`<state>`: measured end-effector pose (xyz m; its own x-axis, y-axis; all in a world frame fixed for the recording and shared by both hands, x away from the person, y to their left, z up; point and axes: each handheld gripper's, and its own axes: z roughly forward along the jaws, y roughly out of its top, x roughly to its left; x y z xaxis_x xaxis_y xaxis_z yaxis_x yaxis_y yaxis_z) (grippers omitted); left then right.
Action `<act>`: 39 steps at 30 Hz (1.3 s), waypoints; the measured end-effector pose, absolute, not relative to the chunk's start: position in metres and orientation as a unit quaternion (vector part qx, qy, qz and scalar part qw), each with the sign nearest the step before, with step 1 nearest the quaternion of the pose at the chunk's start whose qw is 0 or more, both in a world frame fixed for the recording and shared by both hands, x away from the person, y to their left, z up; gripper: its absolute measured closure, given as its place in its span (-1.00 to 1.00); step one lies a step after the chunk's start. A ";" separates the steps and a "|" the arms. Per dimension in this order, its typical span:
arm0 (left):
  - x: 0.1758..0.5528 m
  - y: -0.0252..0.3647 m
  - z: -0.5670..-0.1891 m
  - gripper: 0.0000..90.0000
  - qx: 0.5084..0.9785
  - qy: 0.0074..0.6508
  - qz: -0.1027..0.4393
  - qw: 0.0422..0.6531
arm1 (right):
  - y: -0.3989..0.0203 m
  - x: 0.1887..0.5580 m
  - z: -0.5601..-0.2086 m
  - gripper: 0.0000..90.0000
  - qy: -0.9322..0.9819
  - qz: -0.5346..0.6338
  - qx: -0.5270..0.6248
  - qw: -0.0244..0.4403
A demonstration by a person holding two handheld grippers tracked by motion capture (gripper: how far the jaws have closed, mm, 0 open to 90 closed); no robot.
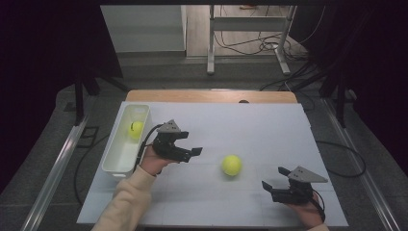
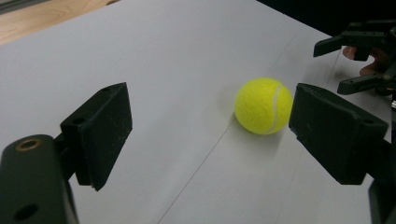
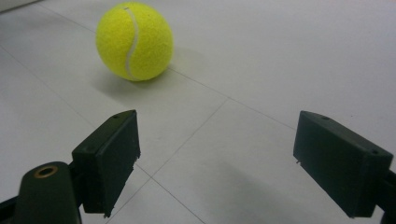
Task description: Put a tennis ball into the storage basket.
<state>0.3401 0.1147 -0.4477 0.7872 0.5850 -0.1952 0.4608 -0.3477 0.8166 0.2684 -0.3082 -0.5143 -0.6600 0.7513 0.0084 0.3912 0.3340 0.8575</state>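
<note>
Both grippers are standing wide and empty – left gripper (image 1: 186, 143) is pointing at the tennis ball (image 1: 231, 165) lying loose mid-table, between it and the right gripper (image 1: 274, 179), roughly equally near either hand.

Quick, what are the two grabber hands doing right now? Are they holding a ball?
Left gripper: open, holding nothing; the loose tennis ball lies ahead of it.
Right gripper: open, holding nothing.
</note>
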 end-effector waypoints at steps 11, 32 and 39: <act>0.338 0.095 -0.456 -0.69 0.833 0.301 0.051 0.461 | -0.308 0.269 -0.515 -0.66 0.793 0.449 0.360 0.198; 0.331 0.057 -0.471 -0.69 0.856 0.270 0.033 0.440 | -0.308 0.269 -0.515 -0.66 0.795 0.448 0.357 0.198; 0.330 0.048 -0.475 -0.69 0.856 0.266 0.011 0.444 | -0.307 0.269 -0.516 -0.66 0.797 0.446 0.357 0.197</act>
<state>0.3302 0.0479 -0.4748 0.8580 0.4657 -0.2167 0.4455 -0.4646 0.7653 0.2690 -0.3072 -0.5158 -0.6678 0.7444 0.0045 0.3926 0.3470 0.8517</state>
